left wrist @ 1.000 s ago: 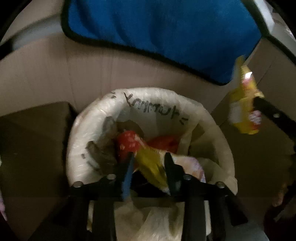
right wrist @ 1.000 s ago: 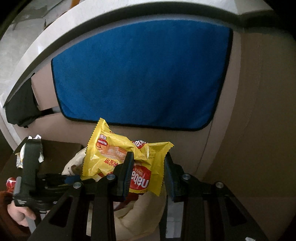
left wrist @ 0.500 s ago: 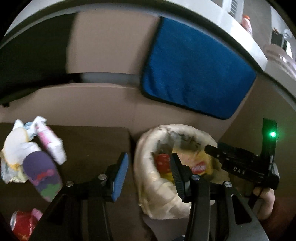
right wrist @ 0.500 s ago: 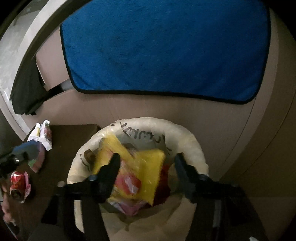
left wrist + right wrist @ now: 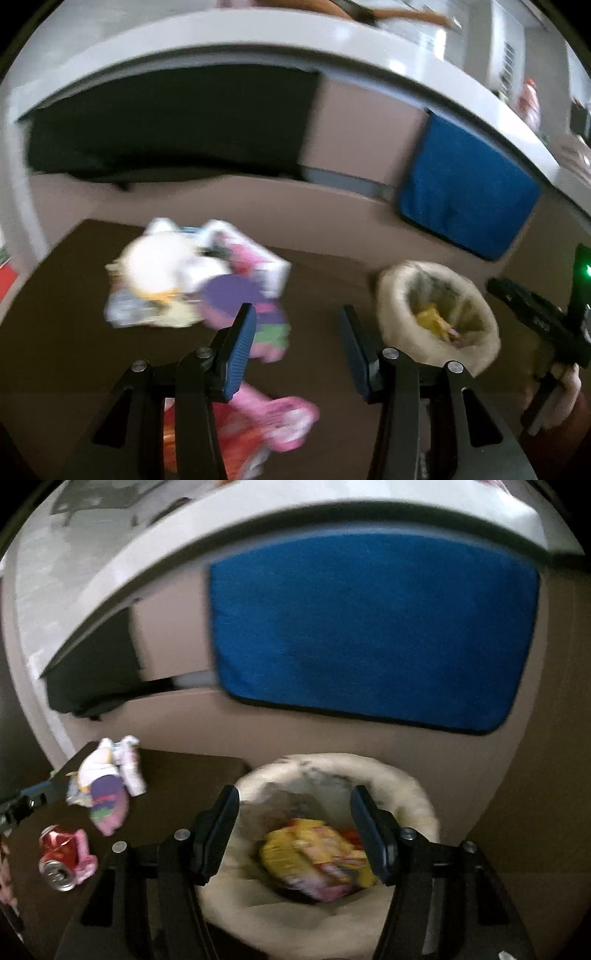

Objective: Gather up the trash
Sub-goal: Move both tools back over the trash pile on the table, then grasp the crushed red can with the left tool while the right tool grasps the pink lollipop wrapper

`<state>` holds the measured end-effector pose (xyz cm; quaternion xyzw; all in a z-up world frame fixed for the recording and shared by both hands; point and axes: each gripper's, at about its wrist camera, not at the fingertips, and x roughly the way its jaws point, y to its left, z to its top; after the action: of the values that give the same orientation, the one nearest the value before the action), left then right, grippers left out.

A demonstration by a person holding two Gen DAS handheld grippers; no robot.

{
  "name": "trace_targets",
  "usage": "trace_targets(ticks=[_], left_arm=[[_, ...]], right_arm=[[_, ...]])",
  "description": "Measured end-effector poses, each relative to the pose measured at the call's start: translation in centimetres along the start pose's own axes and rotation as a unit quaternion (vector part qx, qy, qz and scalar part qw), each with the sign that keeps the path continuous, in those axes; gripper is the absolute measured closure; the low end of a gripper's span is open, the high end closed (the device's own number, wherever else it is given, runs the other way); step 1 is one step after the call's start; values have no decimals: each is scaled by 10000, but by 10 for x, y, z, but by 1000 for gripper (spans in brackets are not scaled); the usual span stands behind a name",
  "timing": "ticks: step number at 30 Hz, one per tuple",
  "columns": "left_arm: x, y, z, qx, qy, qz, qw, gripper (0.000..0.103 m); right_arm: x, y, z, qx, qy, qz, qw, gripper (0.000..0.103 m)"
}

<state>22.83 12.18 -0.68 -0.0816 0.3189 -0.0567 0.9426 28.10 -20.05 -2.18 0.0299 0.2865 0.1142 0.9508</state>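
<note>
In the left wrist view, the left gripper (image 5: pixel 297 332) is seen with its jaws spread apart and nothing between them, above a dark table (image 5: pixel 66 332). A blurred heap of wrappers (image 5: pixel 192 280) in white, pink and purple lies just ahead and to the left of the fingers; a pink-and-red wrapper (image 5: pixel 273 417) shows below them. The bin (image 5: pixel 391 295), lined with a pale bag, stands to the right, and a hand (image 5: pixel 565 398) on the other tool is seen only here.

In the right wrist view, the right gripper (image 5: pixel 295 827) is held open and empty over the bin (image 5: pixel 369 766). The yellow snack packet (image 5: pixel 314 849) lies inside it, crumpled, below the fingers. Only here is a crushed red can (image 5: pixel 55 856) made out, far left, beside the heap (image 5: pixel 107 779).
</note>
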Motion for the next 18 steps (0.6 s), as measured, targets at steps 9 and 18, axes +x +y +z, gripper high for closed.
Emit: trace_targets(ticks=[9,18], left_arm=[[-63,104,-35,-844,-159,817,9929,55],[-42,114,-81,-1483,555,209,9872,55]], right_arm=[[12,108,-30,-627,404,1050,9917,43],[24,151,-66,-879,811,1203,9855,43]])
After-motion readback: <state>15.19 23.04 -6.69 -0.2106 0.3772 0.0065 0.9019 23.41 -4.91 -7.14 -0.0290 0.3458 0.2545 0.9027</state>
